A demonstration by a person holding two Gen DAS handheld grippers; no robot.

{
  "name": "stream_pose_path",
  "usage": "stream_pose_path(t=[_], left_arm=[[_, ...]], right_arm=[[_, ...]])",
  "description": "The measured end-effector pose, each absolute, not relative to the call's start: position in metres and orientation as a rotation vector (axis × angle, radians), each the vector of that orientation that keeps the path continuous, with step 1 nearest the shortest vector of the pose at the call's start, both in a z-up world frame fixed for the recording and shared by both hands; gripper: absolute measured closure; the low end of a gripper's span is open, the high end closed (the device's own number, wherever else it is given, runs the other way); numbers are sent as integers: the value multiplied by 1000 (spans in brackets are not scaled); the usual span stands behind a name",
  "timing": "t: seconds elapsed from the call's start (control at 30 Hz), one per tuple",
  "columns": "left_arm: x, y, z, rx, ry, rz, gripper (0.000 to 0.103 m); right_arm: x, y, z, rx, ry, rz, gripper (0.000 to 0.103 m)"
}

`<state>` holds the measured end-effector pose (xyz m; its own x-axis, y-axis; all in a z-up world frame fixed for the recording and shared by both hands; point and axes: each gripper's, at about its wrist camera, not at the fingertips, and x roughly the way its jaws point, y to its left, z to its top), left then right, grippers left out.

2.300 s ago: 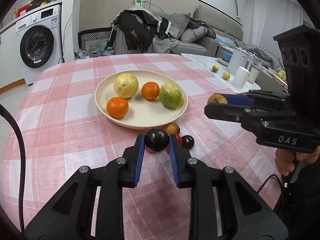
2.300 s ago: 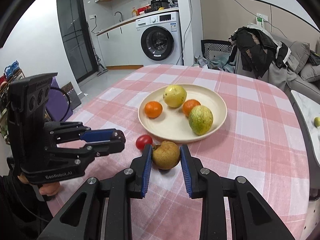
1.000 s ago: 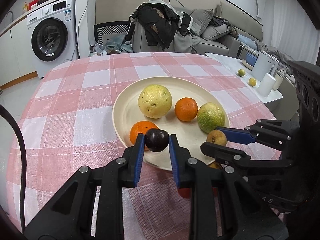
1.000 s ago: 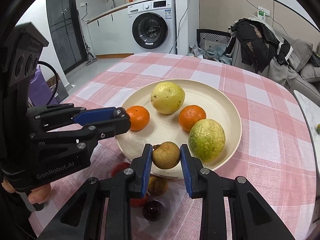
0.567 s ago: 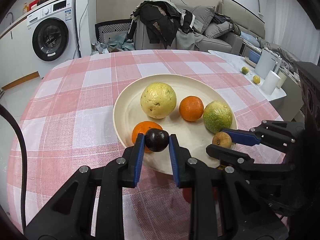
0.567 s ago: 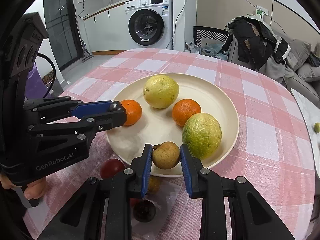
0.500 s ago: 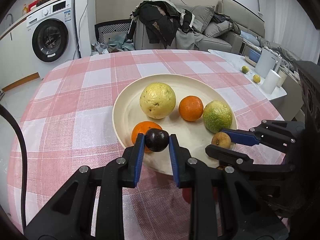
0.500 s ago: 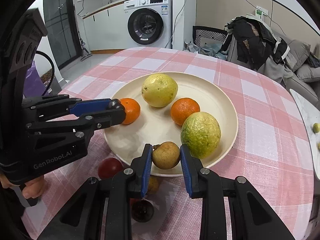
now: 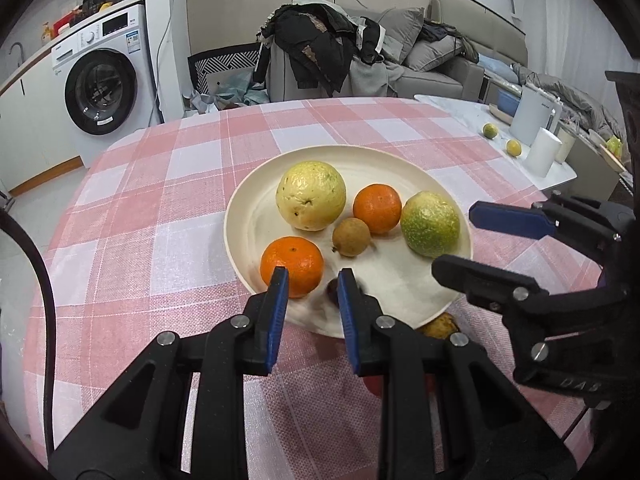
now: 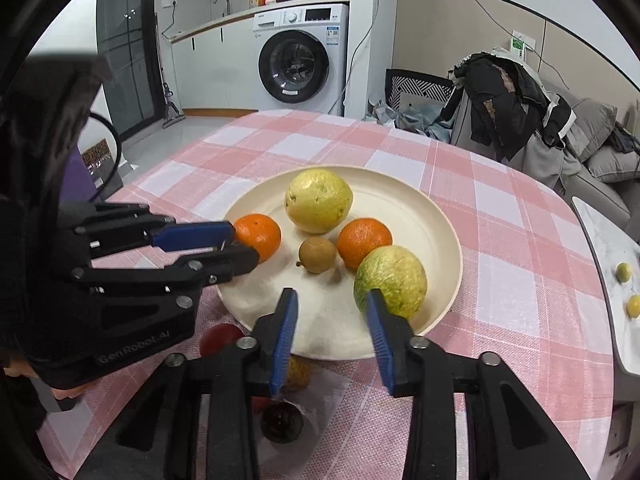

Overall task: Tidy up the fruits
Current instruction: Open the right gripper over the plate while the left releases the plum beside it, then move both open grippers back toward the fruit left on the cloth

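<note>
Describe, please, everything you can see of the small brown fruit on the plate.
The small brown fruit is round, dull tan and rough-skinned, with a short stem nub at its lower left. It lies free on the cream plate, amid the yellow fruit, two oranges and the green fruit. No gripper touches it.

Left gripper [image 9: 310, 290], right gripper [image 10: 332, 312]: black frames, blue pads, silver screws, "GenRobot.AI" marking.

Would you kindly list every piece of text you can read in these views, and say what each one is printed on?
"GenRobot.AI": left gripper's body, seen from the right wrist.
"DAS": partly legible on the right gripper's body.
Washing machine brand and stickers: too small to read.
Wall sticker: unreadable.
</note>
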<state>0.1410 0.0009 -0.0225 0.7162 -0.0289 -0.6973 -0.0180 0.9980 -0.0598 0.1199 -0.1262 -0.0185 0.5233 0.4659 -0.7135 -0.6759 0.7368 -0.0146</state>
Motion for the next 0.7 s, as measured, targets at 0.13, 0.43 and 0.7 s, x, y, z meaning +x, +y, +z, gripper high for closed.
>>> stream_pose_path(t=[0.13,0.43,0.7], left_arm=[[130,4,-16,-70,758,3,65],[94,11,2,-83,690,31,16],[69,9,7,-104,662,32,1]], right_arm=[[117,-134,-7,-287,715,673,41],[109,-155,8,-268,702,673,2],[96,-172,12,-247,724,715,0]])
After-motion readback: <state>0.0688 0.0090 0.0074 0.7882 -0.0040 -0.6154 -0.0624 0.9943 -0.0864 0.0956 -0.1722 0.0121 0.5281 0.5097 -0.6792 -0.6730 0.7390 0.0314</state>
